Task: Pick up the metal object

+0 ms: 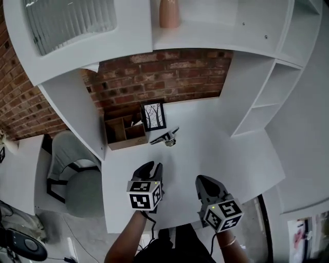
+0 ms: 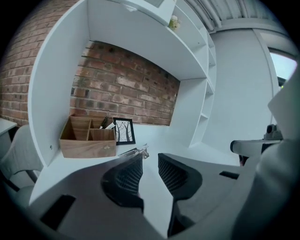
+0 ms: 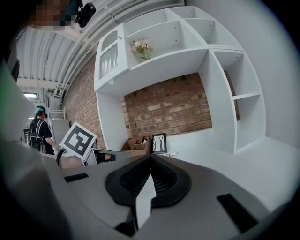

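Note:
The metal object (image 1: 165, 137) is a shiny clip-like piece lying on the white desk (image 1: 216, 154), just right of the wooden organiser. In the left gripper view the metal object (image 2: 136, 152) shows beyond the jaws, which point at it. My left gripper (image 1: 152, 168) hovers over the desk's near part, well short of it; its jaws stand apart with nothing between them. My right gripper (image 1: 204, 183) is near the front edge, jaws together and empty. The right gripper view shows the right gripper (image 3: 150, 158) shut, with the left gripper's marker cube to its left.
A wooden desk organiser (image 1: 123, 132) and a small framed tree picture (image 1: 153, 116) stand at the back of the desk against the brick wall. White shelving (image 1: 267, 92) rises on the right. A grey chair (image 1: 77, 174) sits left of the desk. A pink vase (image 1: 169, 13) is on the upper shelf.

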`<state>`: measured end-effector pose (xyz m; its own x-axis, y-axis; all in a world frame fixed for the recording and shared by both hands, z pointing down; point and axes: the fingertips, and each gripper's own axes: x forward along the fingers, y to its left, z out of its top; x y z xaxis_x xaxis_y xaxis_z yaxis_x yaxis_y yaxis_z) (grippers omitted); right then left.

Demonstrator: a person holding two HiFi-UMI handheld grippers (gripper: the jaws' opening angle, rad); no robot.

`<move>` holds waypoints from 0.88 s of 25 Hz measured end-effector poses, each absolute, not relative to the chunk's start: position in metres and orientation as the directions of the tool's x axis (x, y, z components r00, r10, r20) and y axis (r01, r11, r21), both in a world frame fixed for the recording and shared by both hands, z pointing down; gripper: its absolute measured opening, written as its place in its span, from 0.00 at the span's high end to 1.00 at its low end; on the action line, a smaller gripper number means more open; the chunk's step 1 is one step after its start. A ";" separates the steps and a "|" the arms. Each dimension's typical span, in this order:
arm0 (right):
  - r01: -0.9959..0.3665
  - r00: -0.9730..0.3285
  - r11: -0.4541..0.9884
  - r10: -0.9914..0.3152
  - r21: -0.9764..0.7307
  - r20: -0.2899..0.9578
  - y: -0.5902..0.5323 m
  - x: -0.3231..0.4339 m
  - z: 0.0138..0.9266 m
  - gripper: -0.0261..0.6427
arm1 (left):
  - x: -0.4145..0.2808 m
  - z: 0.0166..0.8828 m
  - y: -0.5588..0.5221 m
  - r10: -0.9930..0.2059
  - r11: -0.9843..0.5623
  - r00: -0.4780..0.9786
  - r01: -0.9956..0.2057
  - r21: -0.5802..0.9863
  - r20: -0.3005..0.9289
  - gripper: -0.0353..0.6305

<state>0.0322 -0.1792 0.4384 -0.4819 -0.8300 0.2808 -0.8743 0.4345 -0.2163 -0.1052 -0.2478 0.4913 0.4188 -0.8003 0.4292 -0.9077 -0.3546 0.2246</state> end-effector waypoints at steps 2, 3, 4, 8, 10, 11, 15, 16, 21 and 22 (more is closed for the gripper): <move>-0.864 -0.501 0.455 -0.818 -0.214 0.282 -0.196 0.035 0.439 0.95 | -0.100 0.496 -0.264 -0.801 -0.352 0.399 -0.917 0.188 0.447 0.81; -0.859 -0.510 0.466 -0.812 -0.213 0.283 -0.205 0.037 0.440 0.95 | -0.097 0.498 -0.273 -0.801 -0.349 0.390 -0.921 0.175 0.454 0.81; -0.854 -0.519 0.475 -0.806 -0.213 0.285 -0.214 0.040 0.441 0.95 | -0.093 0.501 -0.282 -0.801 -0.344 0.381 -0.924 0.166 0.462 0.81; -0.832 -0.554 0.505 -0.775 -0.231 0.303 -0.243 0.047 0.453 0.95 | -0.082 0.515 -0.311 -0.795 -0.317 0.345 -0.937 0.144 0.499 0.80; -0.820 -0.572 0.519 -0.757 -0.241 0.317 -0.255 0.050 0.461 0.95 | -0.077 0.523 -0.324 -0.791 -0.303 0.324 -0.944 0.128 0.520 0.79; -0.813 -0.582 0.528 -0.746 -0.247 0.323 -0.261 0.051 0.464 0.95 | -0.075 0.528 -0.330 -0.789 -0.296 0.309 -0.949 0.112 0.531 0.79; -0.785 -0.619 0.558 -0.708 -0.268 0.339 -0.282 0.055 0.479 0.95 | -0.069 0.541 -0.353 -0.791 -0.284 0.252 -0.958 0.030 0.557 0.78; -0.780 -0.626 0.563 -0.701 -0.272 0.342 -0.286 0.055 0.482 0.95 | -0.067 0.547 -0.358 -0.788 -0.288 0.245 -0.958 0.013 0.564 0.78; -0.759 -0.651 0.579 -0.673 -0.299 0.350 -0.305 0.056 0.492 0.95 | -0.058 0.567 -0.381 -0.771 -0.337 0.198 -0.934 -0.123 0.605 0.77; -0.755 -0.656 0.581 -0.668 -0.304 0.351 -0.308 0.056 0.494 0.95 | -0.057 0.569 -0.385 -0.768 -0.351 0.186 -0.923 -0.160 0.613 0.76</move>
